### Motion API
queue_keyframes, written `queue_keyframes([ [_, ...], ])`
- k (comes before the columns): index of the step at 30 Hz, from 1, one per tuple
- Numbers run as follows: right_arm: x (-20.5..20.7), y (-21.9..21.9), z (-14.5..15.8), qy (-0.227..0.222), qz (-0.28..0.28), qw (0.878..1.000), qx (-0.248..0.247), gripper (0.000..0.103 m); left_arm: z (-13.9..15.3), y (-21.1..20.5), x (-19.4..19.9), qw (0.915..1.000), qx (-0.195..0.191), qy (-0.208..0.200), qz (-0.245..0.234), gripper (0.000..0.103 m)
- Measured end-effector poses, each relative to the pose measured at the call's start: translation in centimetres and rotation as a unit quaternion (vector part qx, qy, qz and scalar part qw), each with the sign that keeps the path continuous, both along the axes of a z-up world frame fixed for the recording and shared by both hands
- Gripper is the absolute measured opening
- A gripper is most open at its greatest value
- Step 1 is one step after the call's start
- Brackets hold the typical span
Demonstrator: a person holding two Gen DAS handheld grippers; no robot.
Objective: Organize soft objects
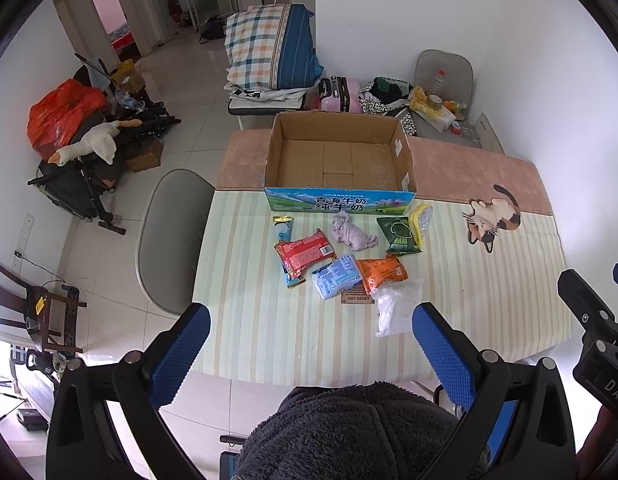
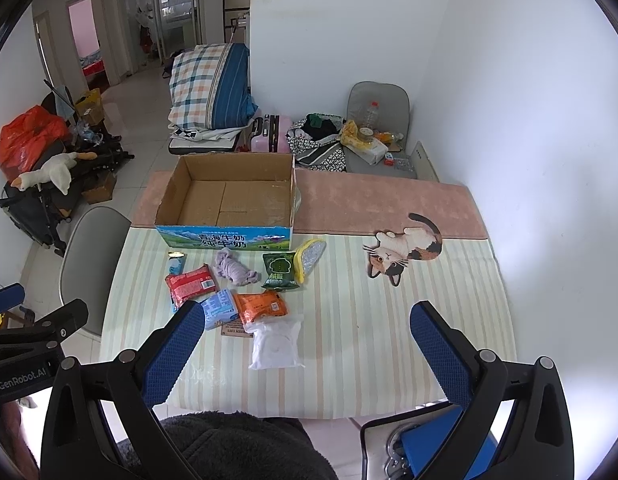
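An empty cardboard box (image 1: 337, 160) (image 2: 229, 198) stands at the back of the table. In front of it lie soft items: a purple cloth (image 1: 352, 234) (image 2: 233, 270), a red packet (image 1: 303, 252) (image 2: 191, 284), a blue packet (image 1: 337, 276) (image 2: 219, 306), an orange packet (image 1: 381, 274) (image 2: 261, 306), a green packet (image 1: 399, 236) (image 2: 279, 272), a yellow sponge (image 1: 423, 218) (image 2: 309, 258) and a white bag (image 1: 397, 308) (image 2: 275, 344). My left gripper (image 1: 309, 340) is open, above the table's near edge. My right gripper (image 2: 309, 344) is open, held high near the white bag.
A striped mat (image 1: 289, 332) (image 2: 369, 320) covers the table's near half, with a cat-shaped mat (image 1: 493, 218) (image 2: 405, 248) at the right. A grey chair (image 1: 169, 236) (image 2: 89, 256) stands at the left. Clutter lies on the floor beyond.
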State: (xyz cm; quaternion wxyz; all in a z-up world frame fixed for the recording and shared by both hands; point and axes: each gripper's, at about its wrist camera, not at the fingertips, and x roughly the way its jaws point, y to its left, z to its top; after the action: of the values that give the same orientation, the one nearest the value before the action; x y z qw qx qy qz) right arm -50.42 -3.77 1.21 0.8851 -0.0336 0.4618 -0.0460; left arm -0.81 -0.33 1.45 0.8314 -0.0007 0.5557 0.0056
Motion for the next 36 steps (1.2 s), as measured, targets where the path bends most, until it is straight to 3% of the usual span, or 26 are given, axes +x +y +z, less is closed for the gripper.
queue_keyframes([
  [36,1.0,0.6,0.1,-0.003,0.001,1.0,0.001,0.103,0.4,0.7,0.4,0.9999,-0.001,-0.012,0.007,0.103],
])
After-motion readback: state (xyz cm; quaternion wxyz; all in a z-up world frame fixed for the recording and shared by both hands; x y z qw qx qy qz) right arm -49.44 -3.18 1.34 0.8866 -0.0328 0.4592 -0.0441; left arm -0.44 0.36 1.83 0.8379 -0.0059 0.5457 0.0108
